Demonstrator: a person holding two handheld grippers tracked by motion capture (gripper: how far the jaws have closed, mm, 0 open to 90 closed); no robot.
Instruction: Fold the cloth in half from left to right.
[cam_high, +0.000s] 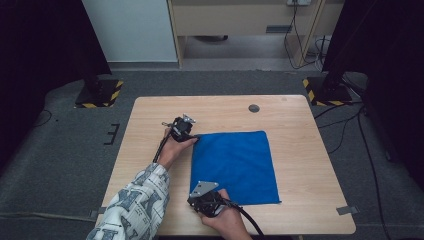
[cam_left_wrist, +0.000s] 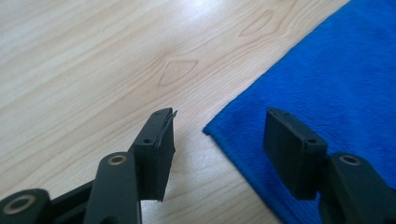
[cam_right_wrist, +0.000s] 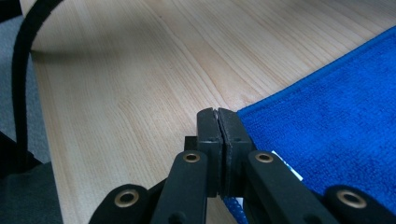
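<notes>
A blue cloth (cam_high: 235, 167) lies flat on the wooden table (cam_high: 300, 120). My left gripper (cam_high: 196, 136) is at the cloth's far left corner. In the left gripper view the cloth (cam_left_wrist: 336, 70) has that corner lying between the spread jaws of the gripper (cam_left_wrist: 219, 135), and the pads do not touch it. My right gripper (cam_high: 193, 196) rests at the near left corner. In the right gripper view its jaws (cam_right_wrist: 217, 116) are pressed together, and the corner of the cloth (cam_right_wrist: 336, 102) runs in between them, with a white tag (cam_right_wrist: 286, 164) beside it.
A round dark grommet (cam_high: 254, 108) sits near the table's far edge. Two stand bases with yellow-black stripes (cam_high: 100, 92) (cam_high: 325, 90) stand on the floor beyond the far corners. Bare wood surrounds the cloth on all sides.
</notes>
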